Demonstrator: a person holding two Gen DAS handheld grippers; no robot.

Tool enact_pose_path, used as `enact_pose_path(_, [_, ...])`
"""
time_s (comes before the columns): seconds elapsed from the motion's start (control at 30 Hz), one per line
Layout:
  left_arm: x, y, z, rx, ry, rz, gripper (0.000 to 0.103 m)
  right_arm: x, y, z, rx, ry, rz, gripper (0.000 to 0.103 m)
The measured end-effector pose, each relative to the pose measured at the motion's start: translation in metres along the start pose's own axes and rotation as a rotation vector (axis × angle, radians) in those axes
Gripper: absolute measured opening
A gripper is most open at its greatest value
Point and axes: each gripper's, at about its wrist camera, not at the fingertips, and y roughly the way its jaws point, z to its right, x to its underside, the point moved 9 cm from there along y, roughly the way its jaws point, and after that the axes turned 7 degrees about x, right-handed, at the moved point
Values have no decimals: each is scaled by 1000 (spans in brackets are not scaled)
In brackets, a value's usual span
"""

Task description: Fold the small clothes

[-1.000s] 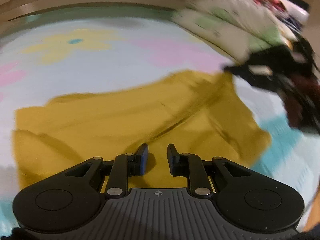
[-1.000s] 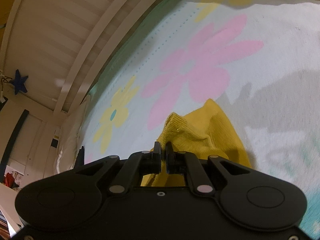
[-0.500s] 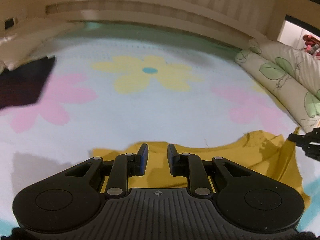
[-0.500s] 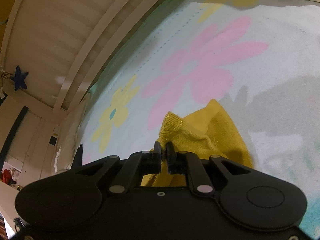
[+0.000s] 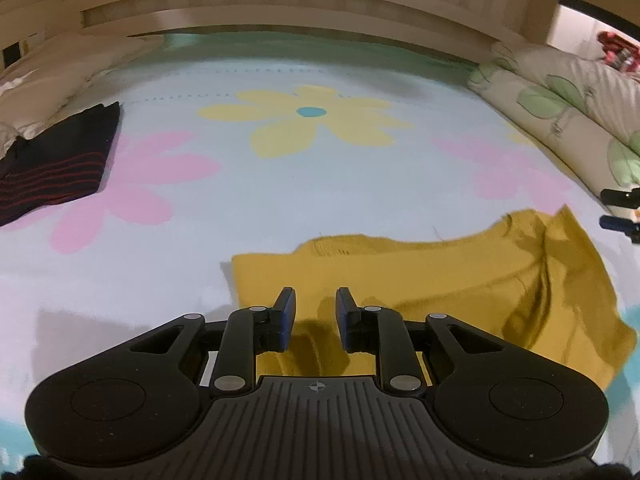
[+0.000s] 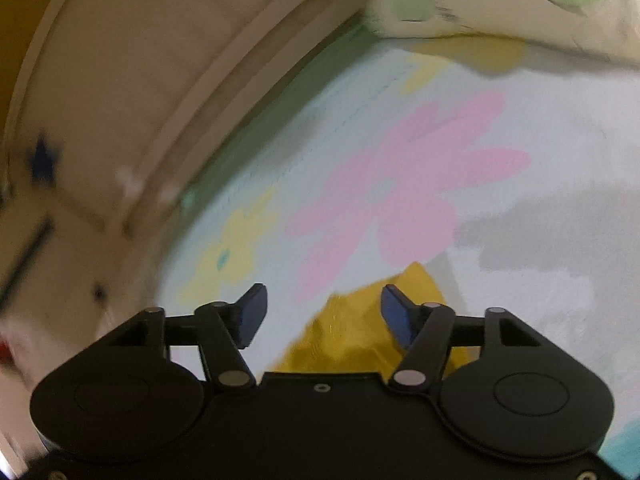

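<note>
Now, from the far-left black red-striped garment [image 5: 52, 164] across the flowered sheet [image 5: 280, 200], my left gripper [image 5: 316, 320] hovers narrowly parted, empty, over the near yellow knit top [image 5: 460, 268], my right gripper [image 6: 320, 312] opening off its right corner; next, regrasp to fold.

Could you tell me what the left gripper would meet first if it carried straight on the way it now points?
Most likely the yellow garment: the left gripper points down over its near part, nothing between its fingers. Depth is hard to judge, but no other thing seems to lie in that line.
</note>
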Motion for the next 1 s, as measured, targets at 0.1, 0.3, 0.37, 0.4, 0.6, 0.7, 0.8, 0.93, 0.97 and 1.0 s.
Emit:
enact_pose_path(0.1, [6,-6,-8,-7,-26,-16,21,26,-4,-36,-33,-196,-72,65])
enact_pose_path(0.3, [5,-18,-32,-44,-104,-4,21,100,11,-105,-186,-320,-297,63])
enact_pose_path(0.37, [5,-21,-40,-50,-116,0,21,123,16,-122,-213,-375,-364,61])
enact_pose_path(0.4, [6,-23,-42,-52,-122,2,21,133,18,-131,-226,-414,-390,61])
enact_pose_path(0.6, [6,-29,-57,-45,-181,15,21,178,26,-158,-276,-626,-471,61])
enact_pose_path(0.7, [3,-29,-58,-36,-198,25,21,180,37,-166,-311,-642,-443,61])
enact_pose_path(0.8, [1,-29,-54,-18,-209,30,21,163,46,-174,-339,-607,-378,61])
enact_pose_path(0.93, [2,-24,-42,17,-183,12,21,134,67,-185,-322,-506,-280,61])
enact_pose_path(0.97, [3,-23,-38,28,-171,3,21,126,72,-184,-308,-478,-254,61])
enact_pose_path(1.0, [5,-21,-34,36,-159,-4,21,117,76,-182,-287,-453,-232,61])
